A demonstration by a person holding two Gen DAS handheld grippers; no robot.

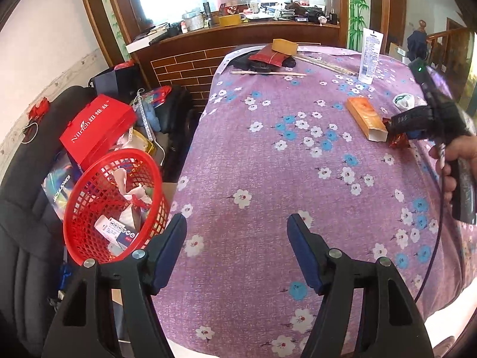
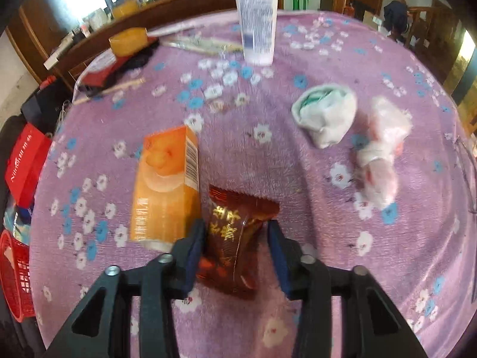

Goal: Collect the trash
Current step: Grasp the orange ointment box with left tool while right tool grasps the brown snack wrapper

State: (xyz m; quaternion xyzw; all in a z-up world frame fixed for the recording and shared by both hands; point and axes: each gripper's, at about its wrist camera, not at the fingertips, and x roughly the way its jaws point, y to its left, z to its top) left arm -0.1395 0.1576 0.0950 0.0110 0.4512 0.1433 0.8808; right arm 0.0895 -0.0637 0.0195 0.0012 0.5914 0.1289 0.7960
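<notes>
A brown snack wrapper [image 2: 235, 238] lies on the purple flowered tablecloth [image 2: 268, 164] between the fingers of my right gripper [image 2: 237, 232]. The jaws stand a little apart around the wrapper, open. An orange carton [image 2: 167, 185] lies just left of it. A crumpled white-green wad [image 2: 325, 113] and a pinkish plastic wad [image 2: 381, 155] lie to the right. My left gripper [image 1: 237, 226] is open and empty over the cloth, next to a red mesh basket [image 1: 89, 238] holding trash. The right gripper [image 1: 417, 122] also shows in the left wrist view by the carton [image 1: 366, 117].
A white tube [image 2: 256, 15] stands at the far side of the table. Chopsticks [image 1: 268, 73], a red packet [image 1: 268, 56] and a tan box [image 1: 284, 46] lie at the far edge. A red box [image 1: 98, 128] and clutter sit on a black chair at the left.
</notes>
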